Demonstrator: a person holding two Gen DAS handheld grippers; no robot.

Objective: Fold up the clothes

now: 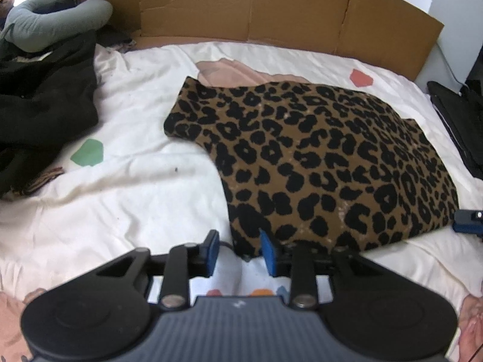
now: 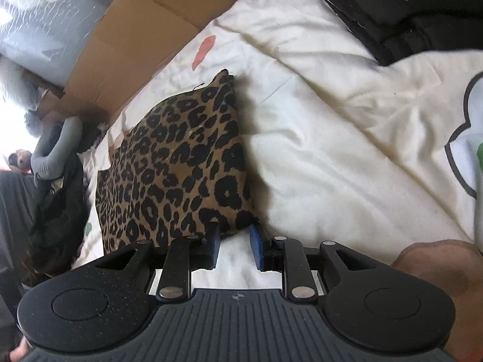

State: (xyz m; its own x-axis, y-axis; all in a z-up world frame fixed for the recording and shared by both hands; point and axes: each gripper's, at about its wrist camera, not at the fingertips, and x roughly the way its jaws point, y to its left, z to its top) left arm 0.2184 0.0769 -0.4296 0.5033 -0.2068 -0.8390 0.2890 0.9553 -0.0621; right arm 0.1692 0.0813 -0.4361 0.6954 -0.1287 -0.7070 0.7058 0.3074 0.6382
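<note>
Nearest the left wrist camera is the left gripper, a black ribbed body with two round housings and blue rubbery pads. Its jaws stand apart with nothing pressed between them; the near corner of the leopard-print garment lies right at the tip of the pad at about 1 o'clock from the gap, and only white bedsheet shows between the pads.

The garment is a soft knit, tan with black blotches, folded into a rough trapezoid lying flat on the sheet. In the left view its long axis runs from about 10 o'clock, where a narrower end points toward the cardboard wall, down to 4 o'clock. A pale pink cloth peeks out from under its far edge.

In the right wrist view the right gripper is released too: blue pads apart, white sheet between them, the garment's near corner just touching the pad at 11 o'clock from the gap. Here the garment tapers away toward 12 o'clock.

The sheet is creased cotton with flat green and coral patches. At 9 o'clock in the left view sits a heap of dark clothes with a grey ribbed sleeve on top. The right gripper's blue tip shows at 3 o'clock beside the garment's edge.
</note>
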